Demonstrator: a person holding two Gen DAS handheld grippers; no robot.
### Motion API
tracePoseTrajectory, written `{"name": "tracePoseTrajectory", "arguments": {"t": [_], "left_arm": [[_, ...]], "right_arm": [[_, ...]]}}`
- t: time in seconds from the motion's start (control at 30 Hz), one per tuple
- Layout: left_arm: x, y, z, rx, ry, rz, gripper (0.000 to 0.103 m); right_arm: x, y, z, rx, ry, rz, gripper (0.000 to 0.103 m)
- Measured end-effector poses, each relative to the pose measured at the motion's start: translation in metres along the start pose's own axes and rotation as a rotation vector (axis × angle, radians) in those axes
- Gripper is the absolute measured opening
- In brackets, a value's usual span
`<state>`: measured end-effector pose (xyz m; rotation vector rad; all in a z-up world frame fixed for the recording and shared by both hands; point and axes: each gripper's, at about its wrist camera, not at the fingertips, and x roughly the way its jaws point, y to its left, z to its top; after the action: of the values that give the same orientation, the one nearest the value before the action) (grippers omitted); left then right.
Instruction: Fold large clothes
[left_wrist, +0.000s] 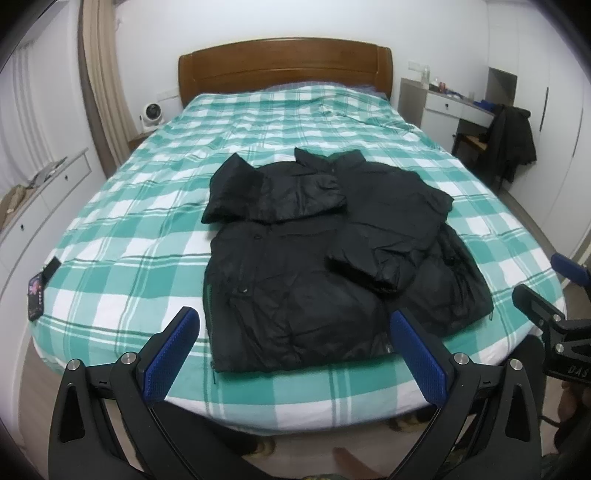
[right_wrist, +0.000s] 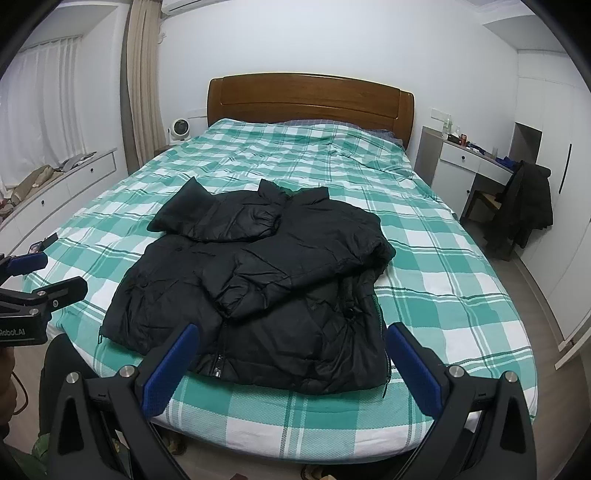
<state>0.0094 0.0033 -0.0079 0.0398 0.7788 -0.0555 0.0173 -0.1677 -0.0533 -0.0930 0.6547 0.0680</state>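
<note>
A black puffer jacket (left_wrist: 295, 266) lies flat near the foot of the bed (left_wrist: 147, 229), both sleeves folded in across its chest. It also shows in the right wrist view (right_wrist: 258, 288). My left gripper (left_wrist: 293, 321) is open and empty, held above the bed's foot edge just before the jacket's hem. My right gripper (right_wrist: 291, 338) is open and empty, also before the hem, to the right of the left one. The right gripper shows at the right edge of the left wrist view (left_wrist: 554, 295). The left gripper shows at the left edge of the right wrist view (right_wrist: 40, 277).
The bed (right_wrist: 443, 258) has a green and white checked cover and a wooden headboard (left_wrist: 284, 66). A phone (left_wrist: 37, 295) lies at its left edge. A white desk (left_wrist: 450, 107) and a chair with dark clothes (left_wrist: 509, 140) stand right. Low drawers (left_wrist: 44, 192) run along the left.
</note>
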Motion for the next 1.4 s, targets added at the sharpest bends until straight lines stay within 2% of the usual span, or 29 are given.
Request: {"name": "tracePoseTrajectory", "arguments": {"t": [1.4], "left_arm": [[-0.003,0.003,-0.001,-0.005,0.001,-0.003,0.103]], "right_arm": [[-0.002,0.011,0.001,-0.05,-0.004,0.018,0.103]]}}
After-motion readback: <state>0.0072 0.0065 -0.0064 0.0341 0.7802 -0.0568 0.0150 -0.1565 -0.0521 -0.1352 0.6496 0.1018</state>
